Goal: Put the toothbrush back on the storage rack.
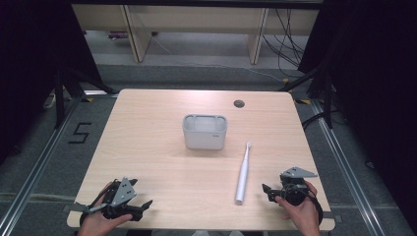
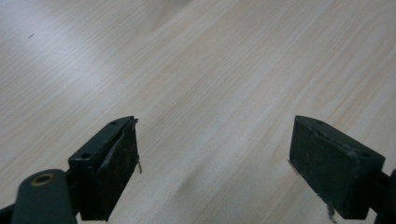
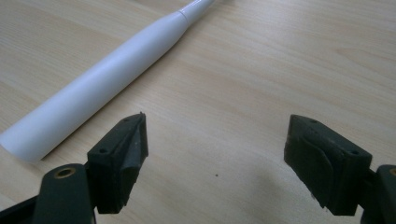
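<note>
A white electric toothbrush (image 1: 243, 173) lies flat on the wooden table (image 1: 147, 147), its brush head pointing away toward a grey open-topped holder (image 1: 205, 132) at the table's middle. My right gripper (image 1: 269, 191) rests near the front right edge, just right of the toothbrush's thick end, jaws wide apart with nothing between them. In the right gripper view the toothbrush handle (image 3: 102, 84) lies ahead and to the left of my right gripper (image 3: 215, 154). My left gripper (image 1: 142, 206) sits at the front left, open over bare wood (image 2: 215, 93); its pads (image 2: 119, 163) are apart.
A small round cable hole (image 1: 239, 103) is in the table's back right. Beyond the table stand wooden furniture legs (image 1: 135, 34) and loose cables (image 1: 290, 39) on the floor. Dark frames flank both sides.
</note>
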